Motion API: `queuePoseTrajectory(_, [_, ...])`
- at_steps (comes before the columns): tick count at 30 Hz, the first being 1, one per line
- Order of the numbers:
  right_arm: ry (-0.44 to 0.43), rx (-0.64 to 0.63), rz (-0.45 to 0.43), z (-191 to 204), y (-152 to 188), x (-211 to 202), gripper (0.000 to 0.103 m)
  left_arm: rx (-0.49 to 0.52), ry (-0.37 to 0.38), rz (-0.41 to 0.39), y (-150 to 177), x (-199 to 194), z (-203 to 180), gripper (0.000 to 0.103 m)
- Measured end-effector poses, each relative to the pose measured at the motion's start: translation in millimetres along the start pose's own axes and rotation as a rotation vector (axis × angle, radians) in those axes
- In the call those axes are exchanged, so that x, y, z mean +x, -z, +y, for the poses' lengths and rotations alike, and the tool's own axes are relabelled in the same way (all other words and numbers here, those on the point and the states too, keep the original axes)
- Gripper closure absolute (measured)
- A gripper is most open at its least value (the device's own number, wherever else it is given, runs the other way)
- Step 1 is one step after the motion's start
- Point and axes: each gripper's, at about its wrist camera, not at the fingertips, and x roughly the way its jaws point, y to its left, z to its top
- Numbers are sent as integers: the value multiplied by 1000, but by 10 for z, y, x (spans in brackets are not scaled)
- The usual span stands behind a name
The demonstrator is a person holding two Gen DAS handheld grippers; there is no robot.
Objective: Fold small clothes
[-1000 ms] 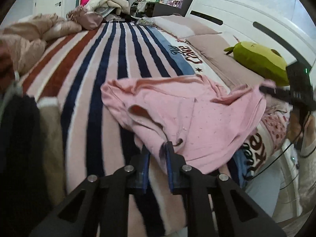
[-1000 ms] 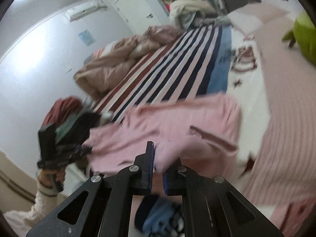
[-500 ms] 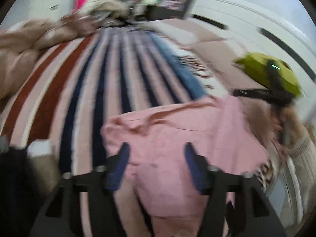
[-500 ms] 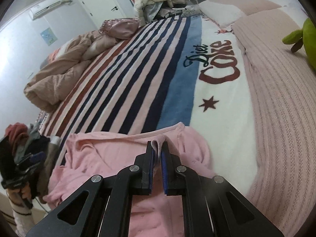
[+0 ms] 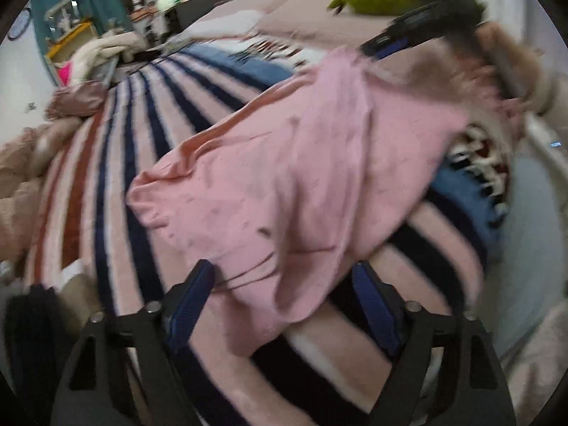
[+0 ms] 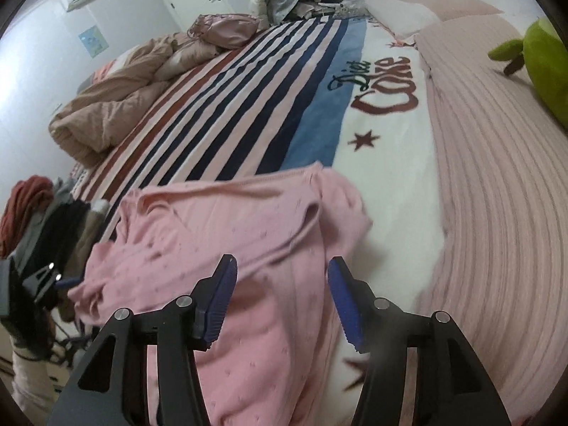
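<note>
Two matte black hand-held grippers, each built of angular struts with triangular cut-outs. Left hand-held gripper point(image 5: 284, 284): silver round screw heads at the joints, ribbed blue pads point(image 5: 191, 301) lining the inner faces. Right hand-held gripper point(image 6: 282, 284): same black frame, same silver screws, dark blue grooved pads point(image 6: 220, 301). Seen from the left wrist, blurred: a green light on its black body. Cream knitted sleeve point(image 6: 26, 372), thin black cables trailing beside.
</note>
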Motion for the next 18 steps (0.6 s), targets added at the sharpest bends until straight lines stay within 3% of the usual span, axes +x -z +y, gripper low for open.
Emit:
queuePoseTrajectory(3, [19,-31,-2,51,116,-61,53,-90,48,-7,5,-24,123,83])
queuePoseTrajectory(6, [27,-71,-1,111,239,-124,53,-180,93,-54,-1,-154,325,96])
queuePoseTrajectory(12, [61,-172,6,237,376,-136,53,-299,35,-132,-191,-233,588,98])
queuePoseTrajectory(16, [72,-155,18,184,283,-19,53,-373,-90,-157,-484,-60,923,98])
queuePoseTrajectory(18, [76,-154,20,153,204,49,53,-420,-141,-128,-660,210,1156,98])
